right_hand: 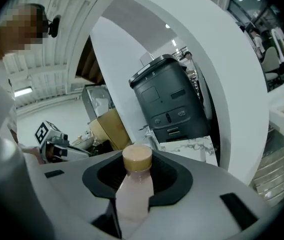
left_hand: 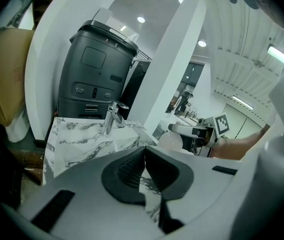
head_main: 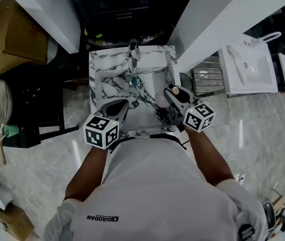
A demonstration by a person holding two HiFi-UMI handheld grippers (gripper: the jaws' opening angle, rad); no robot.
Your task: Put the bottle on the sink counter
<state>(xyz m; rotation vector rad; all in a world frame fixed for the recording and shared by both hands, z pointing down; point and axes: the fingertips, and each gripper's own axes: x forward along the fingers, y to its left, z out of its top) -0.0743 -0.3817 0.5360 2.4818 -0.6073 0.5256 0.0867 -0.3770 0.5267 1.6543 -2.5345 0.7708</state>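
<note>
Over on the far left a cardboard box (head_main: 9, 34) sits on the floor, well away from the action. Moving in, the left gripper (head_main: 123, 104) hovers over the near left part of the marble sink (head_main: 96, 59), and its own view shows the jaws pressed together with nothing between them, only marble veins showing through the thin slit below the pads. Dead centre at the back of the sink stands the chrome faucet (head_main: 133, 51), with a dark grey machine (left_hand: 94, 74) behind it. Now to the right: the right gripper (head_main: 171, 93) is over the right side of the sink, and here's the bottle (right_hand: 133, 194), pale pink with a tan cap (right_hand: 137, 157), upright and clamped by the body between the dark pads, cap poking up above them (whether its base touches the counter, no view tells). Furthest right, past a white pillar, a plain white sink (head_main: 248, 69) sits apart from it all.
</note>
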